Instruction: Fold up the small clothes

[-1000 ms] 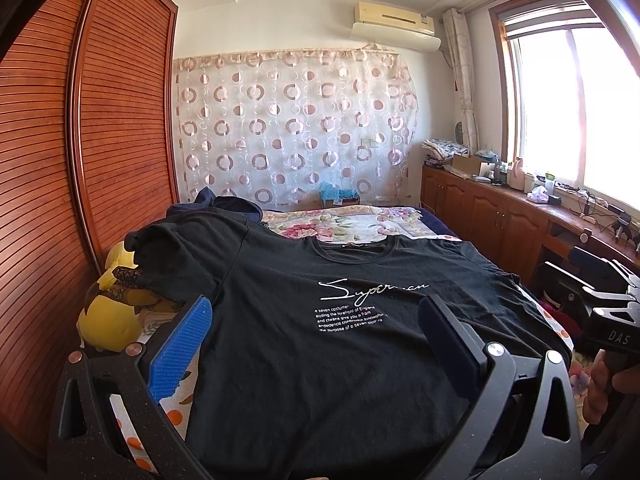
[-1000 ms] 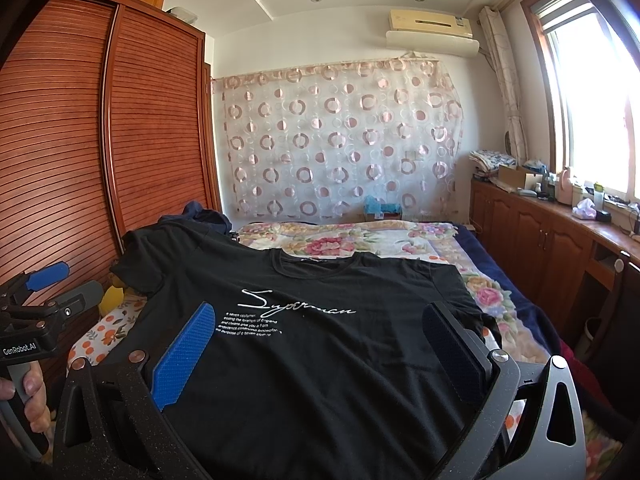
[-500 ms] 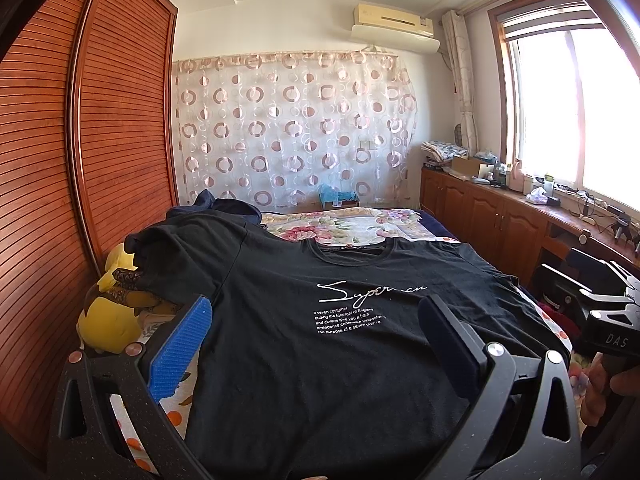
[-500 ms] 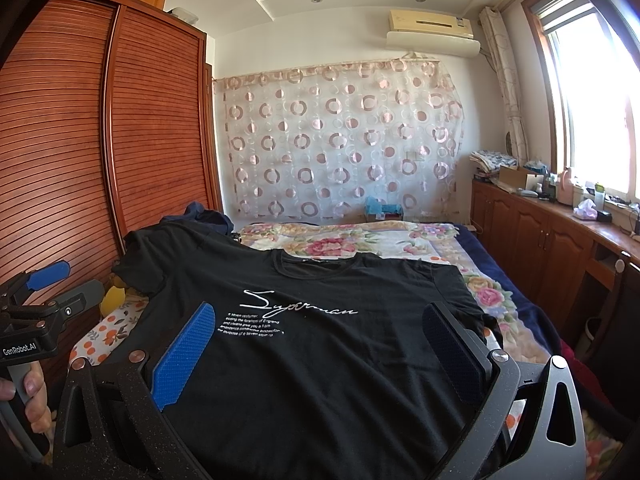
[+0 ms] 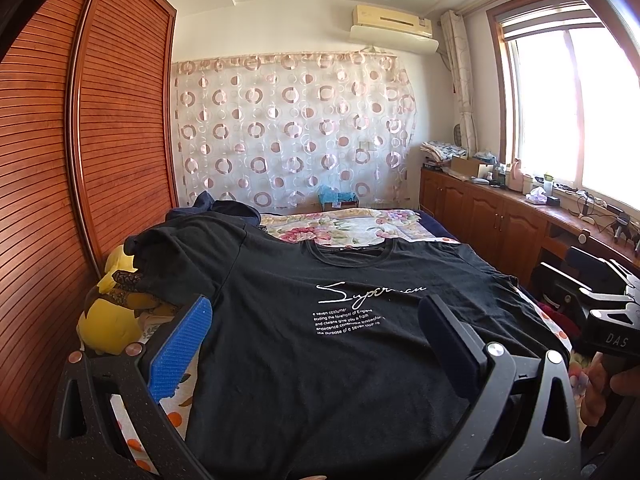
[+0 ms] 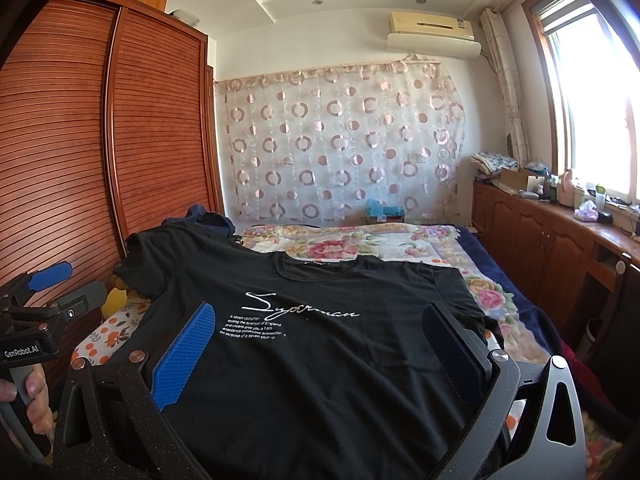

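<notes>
A black T-shirt (image 5: 320,360) with white script print lies spread flat, front up, on the bed, collar toward the far wall. My left gripper (image 5: 316,305) hovers open over the shirt's lower left part, with nothing between its fingers. My right gripper (image 6: 320,312) is open too, over the shirt's lower right part (image 6: 320,380), and holds nothing. Each gripper shows at the edge of the other's view: the left gripper (image 6: 84,280) at the far left, the right gripper (image 5: 560,276) at the far right, each held by a hand.
The floral bedspread (image 6: 340,244) is bare beyond the collar. A yellow plush toy (image 5: 108,316) lies under the shirt's left sleeve, by the louvred wardrobe (image 5: 80,180). A dark blue garment (image 5: 208,208) is bunched at the far left. Wooden cabinets (image 6: 540,240) line the right wall.
</notes>
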A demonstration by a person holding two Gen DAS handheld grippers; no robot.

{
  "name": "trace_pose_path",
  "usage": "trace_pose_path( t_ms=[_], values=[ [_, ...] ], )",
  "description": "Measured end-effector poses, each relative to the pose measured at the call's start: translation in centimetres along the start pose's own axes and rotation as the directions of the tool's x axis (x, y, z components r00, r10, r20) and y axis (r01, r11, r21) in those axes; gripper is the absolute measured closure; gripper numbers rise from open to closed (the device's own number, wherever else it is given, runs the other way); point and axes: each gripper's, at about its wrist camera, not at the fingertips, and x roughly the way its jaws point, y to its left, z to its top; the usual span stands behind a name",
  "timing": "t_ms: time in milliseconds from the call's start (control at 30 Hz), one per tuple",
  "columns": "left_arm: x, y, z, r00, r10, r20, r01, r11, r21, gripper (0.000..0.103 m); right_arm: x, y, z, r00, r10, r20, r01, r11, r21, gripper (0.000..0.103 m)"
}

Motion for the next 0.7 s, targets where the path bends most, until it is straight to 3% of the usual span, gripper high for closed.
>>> trace_pose_path(
  t_ms=[367,700],
  values=[
    [-0.1,0.0,0.0,1.0,0.0,0.0,0.0,1.0,-0.001,0.0,0.1,0.1,0.0,1.0,0.003,-0.001,-0.003,1.0,0.0,0.0],
    [1.7,1.0,0.3,0.998,0.025,-0.05,-0.026,0.999,-0.025,0.0,1.0,0.0,-0.2,1.0,0.011,-0.022,-0.011,1.0,0.006,0.0]
  ],
)
